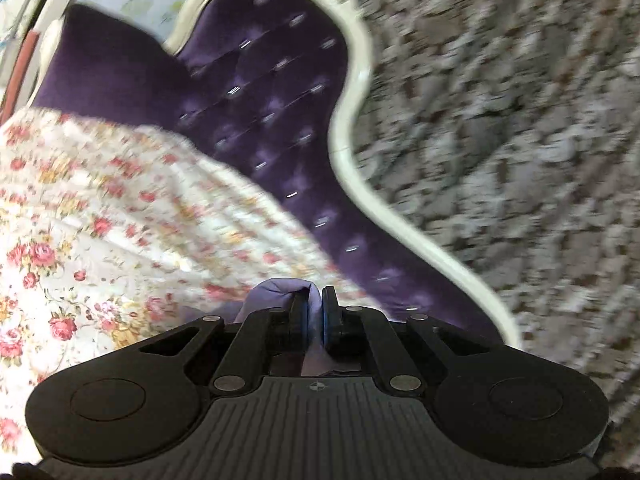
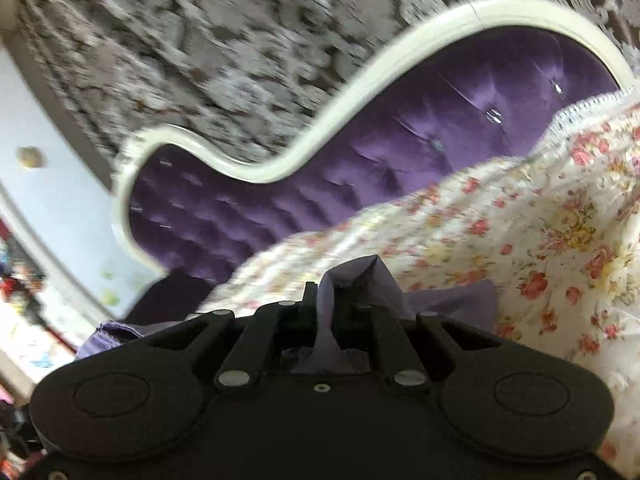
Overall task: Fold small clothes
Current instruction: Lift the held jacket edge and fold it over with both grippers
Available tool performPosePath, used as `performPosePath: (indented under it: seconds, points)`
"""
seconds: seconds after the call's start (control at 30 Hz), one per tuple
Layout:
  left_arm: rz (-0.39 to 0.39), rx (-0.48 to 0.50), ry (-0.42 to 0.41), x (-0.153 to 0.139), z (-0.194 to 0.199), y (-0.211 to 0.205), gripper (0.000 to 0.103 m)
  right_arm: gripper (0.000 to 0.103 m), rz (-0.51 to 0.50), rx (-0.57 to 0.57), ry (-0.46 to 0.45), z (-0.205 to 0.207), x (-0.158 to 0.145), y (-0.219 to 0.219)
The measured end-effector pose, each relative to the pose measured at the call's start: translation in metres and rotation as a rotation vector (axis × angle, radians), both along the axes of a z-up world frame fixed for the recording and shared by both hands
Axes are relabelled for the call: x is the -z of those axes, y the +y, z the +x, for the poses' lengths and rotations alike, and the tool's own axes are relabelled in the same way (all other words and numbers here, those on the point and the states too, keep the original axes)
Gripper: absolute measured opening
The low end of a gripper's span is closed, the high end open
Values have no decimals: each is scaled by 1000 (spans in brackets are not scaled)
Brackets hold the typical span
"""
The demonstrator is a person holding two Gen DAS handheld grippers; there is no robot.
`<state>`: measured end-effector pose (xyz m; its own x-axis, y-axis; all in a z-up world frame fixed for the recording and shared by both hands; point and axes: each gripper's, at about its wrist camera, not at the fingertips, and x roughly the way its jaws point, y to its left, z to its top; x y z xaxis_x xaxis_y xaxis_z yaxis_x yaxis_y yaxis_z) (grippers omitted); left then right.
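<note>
Left wrist view, from left to right: a floral bedspread (image 1: 100, 216), white with pink and yellow roses, fills the left side. Past it rises a tufted purple headboard (image 1: 276, 92) edged by a curved cream frame (image 1: 352, 136); patterned grey-brown wallpaper (image 1: 500, 120) occupies the right. At bottom centre the left gripper (image 1: 315, 312) has its jaws closed together on a fold of lavender cloth (image 1: 280, 292), which bunches up just left of the fingers and passes down between them. The whole view is blurred.

Right wrist view, from left to right: a pale blue wall panel (image 2: 48, 200) bearing a small round knob (image 2: 29, 157), then the same wallpaper (image 2: 200, 60) above the cream frame (image 2: 320, 136) and purple headboard (image 2: 360, 168), and the floral bedspread (image 2: 520, 240) on the right. At bottom centre the right gripper (image 2: 328, 300) is clamped on the lavender cloth (image 2: 360, 276); the fabric peaks above the fingers and spreads to either side behind the gripper body, lying over the bedspread.
</note>
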<state>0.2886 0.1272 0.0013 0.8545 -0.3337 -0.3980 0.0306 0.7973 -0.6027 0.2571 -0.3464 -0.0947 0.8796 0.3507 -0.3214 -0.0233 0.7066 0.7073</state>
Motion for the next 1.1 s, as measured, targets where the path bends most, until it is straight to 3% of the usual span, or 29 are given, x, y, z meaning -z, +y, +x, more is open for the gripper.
performPosePath:
  seconds: [0.17,0.3,0.4,0.47,0.5,0.53,0.57,0.6,0.63,0.67,0.7,0.77,0.83,0.97,1.1]
  points:
    - [18,-29,129,35,40,3,7,14,-22,14,128,35,40,12]
    - [-6,-30,180,52,49,6,10,14,-20,27,144,36,51,15]
    - [-5,-15,173,50,46,8,11,14,-33,21,134,30,49,14]
    - [-7,-10,171,43,44,11,18,16,-27,20,127,27,46,12]
    - [-12,-13,162,38,41,13,28,23,-17,19,119,26,45,10]
    - [-10,-22,146,33,39,13,45,27,-12,23,113,26,43,10]
    - [13,-43,121,25,34,14,56,35,-7,25,106,26,40,10]
    - [50,-69,91,16,29,14,77,48,-4,28,100,27,37,10]
    - [84,-89,61,7,24,14,81,60,-7,32,92,23,35,10]
    - [117,-106,23,-4,18,14,81,93,-25,45,81,19,31,10]
    - [138,-120,1,-12,14,15,82,102,-51,57,58,13,26,11]
    - [172,-135,-31,-28,5,13,87,102,-109,65,26,5,16,14]
    - [231,-111,-59,-43,-4,1,98,102,-163,59,3,-4,5,20]
    - [417,4,-79,-59,-23,-50,102,102,-344,-14,-36,-13,-16,59]
    - [591,122,-112,-42,-28,-113,102,102,-515,-127,-89,-12,-31,116]
